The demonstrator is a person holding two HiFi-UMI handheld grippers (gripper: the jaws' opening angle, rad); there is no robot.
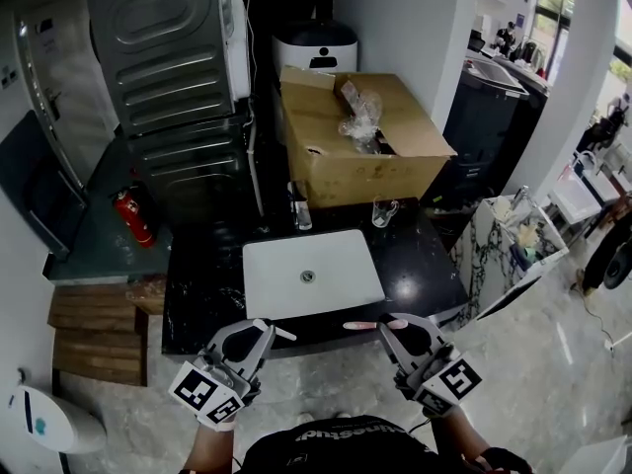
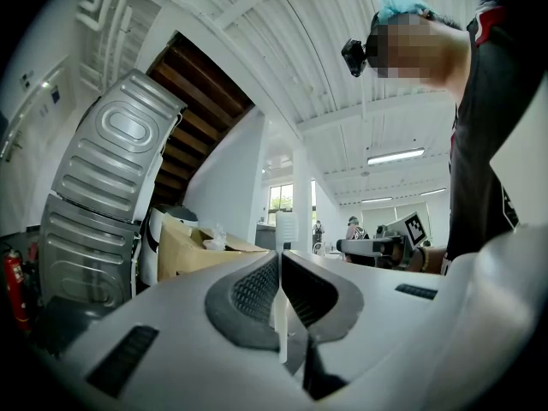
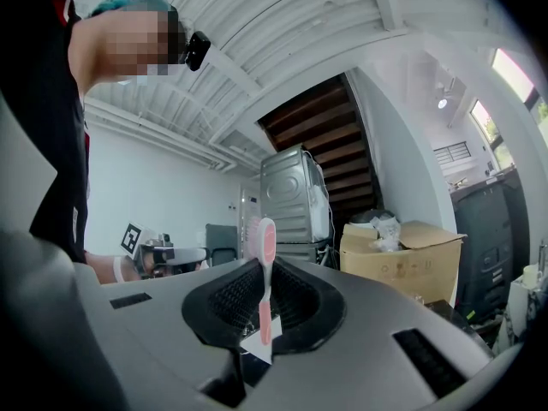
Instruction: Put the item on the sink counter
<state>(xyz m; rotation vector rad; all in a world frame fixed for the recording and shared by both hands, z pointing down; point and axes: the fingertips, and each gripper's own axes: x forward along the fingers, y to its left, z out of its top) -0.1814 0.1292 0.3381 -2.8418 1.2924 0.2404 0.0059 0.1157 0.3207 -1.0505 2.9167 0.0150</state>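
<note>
The black sink counter (image 1: 202, 289) lies just ahead of both grippers, with a white square basin (image 1: 311, 273) set in it. My left gripper (image 1: 259, 336) hovers at the counter's near edge, shut on a thin white stick (image 1: 281, 332) that pokes out sideways. In the left gripper view, that white stick (image 2: 281, 319) stands clamped between the pads of the left gripper (image 2: 280, 289). My right gripper (image 1: 390, 329) is shut on a pink toothbrush (image 1: 367, 325). The right gripper view shows the pink toothbrush (image 3: 265, 268) upright in the right gripper (image 3: 264, 294).
An open cardboard box (image 1: 360, 136) with plastic wrap fills the counter's far side. A small bottle (image 1: 299, 207) and a glass (image 1: 383, 211) stand in front of it. Stacked grey machines (image 1: 168, 67), a red fire extinguisher (image 1: 133, 215) and wooden steps (image 1: 99, 329) are left; a marble stand (image 1: 509, 250) right.
</note>
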